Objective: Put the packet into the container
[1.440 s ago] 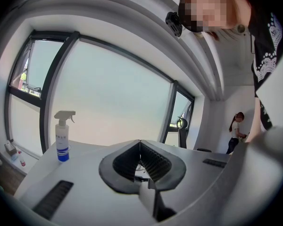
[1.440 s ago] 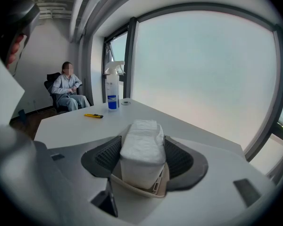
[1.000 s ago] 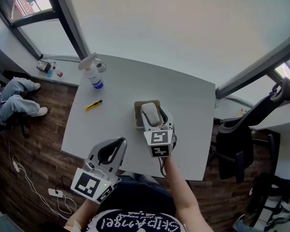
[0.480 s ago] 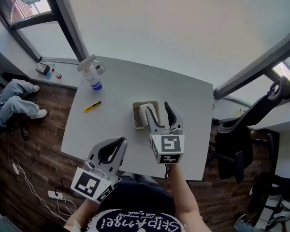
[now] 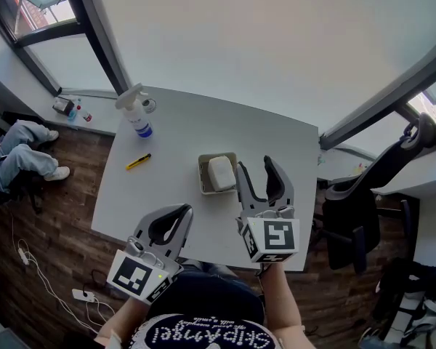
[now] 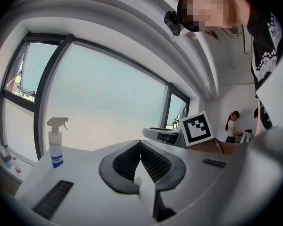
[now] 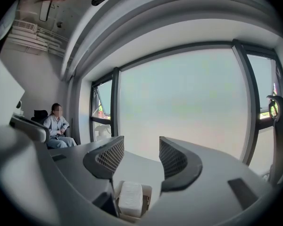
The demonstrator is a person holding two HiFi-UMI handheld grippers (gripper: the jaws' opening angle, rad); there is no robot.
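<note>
The white packet (image 5: 221, 171) lies inside the small beige container (image 5: 204, 174) in the middle of the grey table (image 5: 174, 126). My right gripper (image 5: 255, 165) hangs in the air just right of the container, apart from it. Its jaws are open with nothing between them and have just been closing a little. In the right gripper view the packet (image 7: 130, 197) and the container (image 7: 146, 192) show low, beneath the gripper (image 7: 140, 147). My left gripper (image 5: 187, 210) is shut and empty over the table's near edge; in its own view the gripper (image 6: 140, 143) has its tips meeting.
A spray bottle (image 5: 136, 112) stands at the table's far left corner, and a yellow utility knife (image 5: 140, 159) lies near the left edge. An office chair (image 5: 363, 209) stands to the right of the table. A person (image 5: 14, 151) sits on the floor to the left.
My right gripper has risen from over the container and drawn back to the right, leaving the packet lying in it. The left gripper has stayed put.
</note>
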